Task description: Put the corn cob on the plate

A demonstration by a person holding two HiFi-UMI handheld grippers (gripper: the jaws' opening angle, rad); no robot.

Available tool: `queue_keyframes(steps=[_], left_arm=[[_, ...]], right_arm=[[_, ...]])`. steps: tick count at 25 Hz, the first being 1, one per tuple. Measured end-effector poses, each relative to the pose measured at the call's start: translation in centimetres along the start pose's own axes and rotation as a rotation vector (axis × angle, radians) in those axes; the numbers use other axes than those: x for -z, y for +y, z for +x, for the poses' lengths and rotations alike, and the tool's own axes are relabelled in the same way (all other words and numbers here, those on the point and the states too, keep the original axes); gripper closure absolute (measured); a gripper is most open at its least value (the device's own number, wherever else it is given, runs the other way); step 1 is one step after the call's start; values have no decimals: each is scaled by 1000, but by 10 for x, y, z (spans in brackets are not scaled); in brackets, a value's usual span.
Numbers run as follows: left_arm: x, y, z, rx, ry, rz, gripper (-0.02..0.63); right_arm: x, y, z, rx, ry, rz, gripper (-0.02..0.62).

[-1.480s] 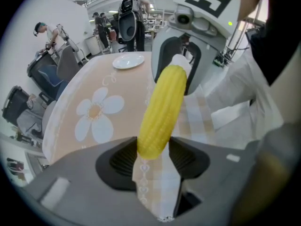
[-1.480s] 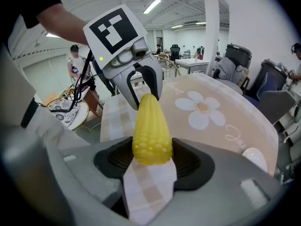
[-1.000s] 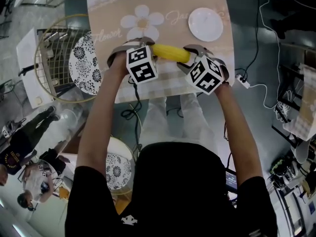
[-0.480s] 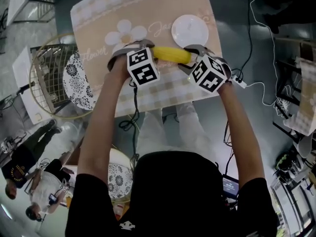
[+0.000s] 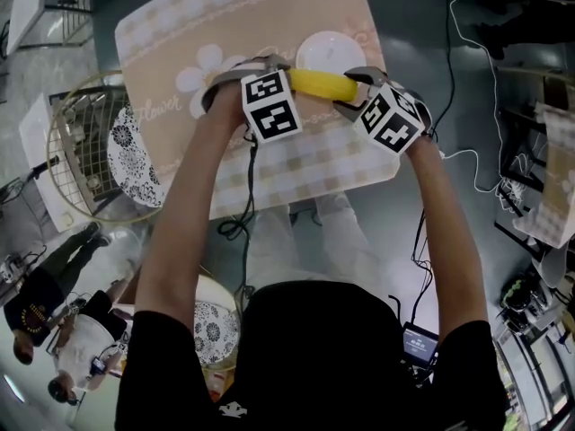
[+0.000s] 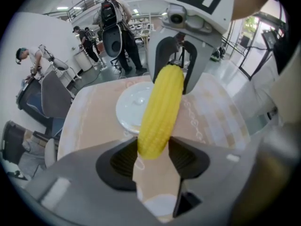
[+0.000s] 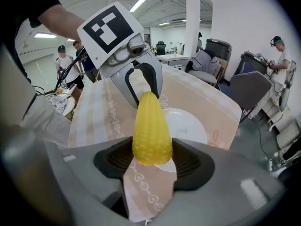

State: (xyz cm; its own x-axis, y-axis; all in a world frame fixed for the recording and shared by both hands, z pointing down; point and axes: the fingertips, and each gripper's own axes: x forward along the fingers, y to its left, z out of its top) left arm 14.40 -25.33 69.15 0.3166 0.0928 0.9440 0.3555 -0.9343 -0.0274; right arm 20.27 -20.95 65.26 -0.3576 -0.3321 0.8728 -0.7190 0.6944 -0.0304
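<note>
You are holding the corn cob (image 5: 322, 83) level above the desk (image 5: 180, 34), with the left tongs (image 6: 153, 155) pinching one end and the right tongs (image 7: 152, 160) pinching the other. It is hanging over the plate (image 5: 328, 48) at its 6 o'clock edge, so this looks like the placing step. Next, nudge it toward 12 o'clock, lower it, and spread both tongs together.

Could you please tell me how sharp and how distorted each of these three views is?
Head view: evenly lit, fairly sharp. Left gripper view: strong fisheye, dark corners, bright glare at upper right; the left tongs look soft up close. Right gripper view: same fisheye; yellow corn cob reasonably sharp.
</note>
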Motion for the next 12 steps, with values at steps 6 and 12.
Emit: queue_keyframes(steps=[6,12], left_arm=[[-17,21,10,-49,1,21,383],[-24,30,21,-83,17,47,383]], right_arm=[[11,-25,0,26,27,-9,345],[23,-34,8,34,49,16,345]])
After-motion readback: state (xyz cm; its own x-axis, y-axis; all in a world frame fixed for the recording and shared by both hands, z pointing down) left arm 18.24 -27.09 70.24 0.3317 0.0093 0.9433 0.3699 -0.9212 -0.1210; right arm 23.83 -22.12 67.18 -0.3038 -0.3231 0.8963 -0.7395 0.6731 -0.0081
